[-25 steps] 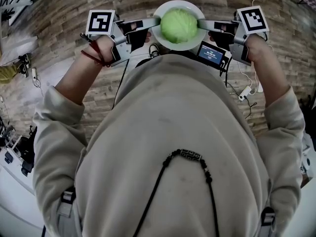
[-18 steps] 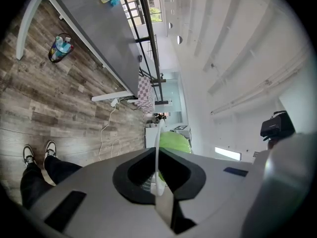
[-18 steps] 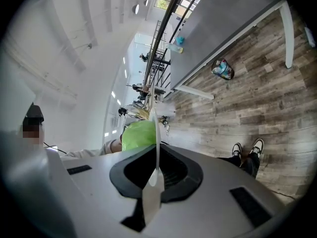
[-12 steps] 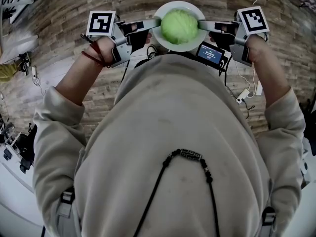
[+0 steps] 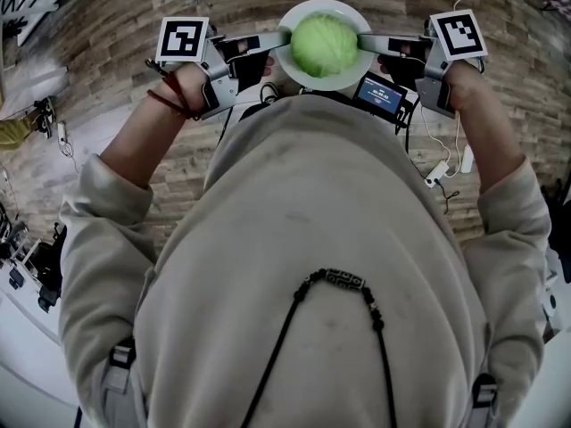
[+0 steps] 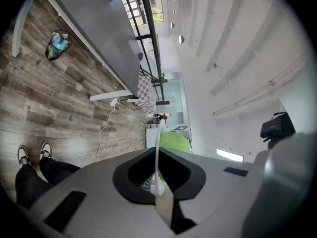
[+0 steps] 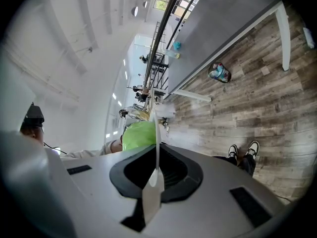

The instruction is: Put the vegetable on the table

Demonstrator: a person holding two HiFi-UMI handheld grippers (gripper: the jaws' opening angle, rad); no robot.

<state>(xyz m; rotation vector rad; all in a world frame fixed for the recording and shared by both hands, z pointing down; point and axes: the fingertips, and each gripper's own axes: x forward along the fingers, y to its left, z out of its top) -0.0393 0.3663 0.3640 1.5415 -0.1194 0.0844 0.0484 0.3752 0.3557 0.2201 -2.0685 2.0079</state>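
A round green cabbage rests on a white plate, carried at chest height over the floor. My left gripper is shut on the plate's left rim and my right gripper on its right rim. In the left gripper view the plate runs edge-on into the left gripper, with the cabbage beyond. The right gripper view shows the same: the plate held in the right gripper, the cabbage behind it.
Wood-plank floor lies below, with white cables and a plug at the right. A long grey table stands nearby, a bag on the floor beside it. A small screen hangs at the person's chest.
The floor and the things on it have shifted slightly under the person, who has moved along with the plate. Both grips and the cabbage's place on the plate are unchanged.
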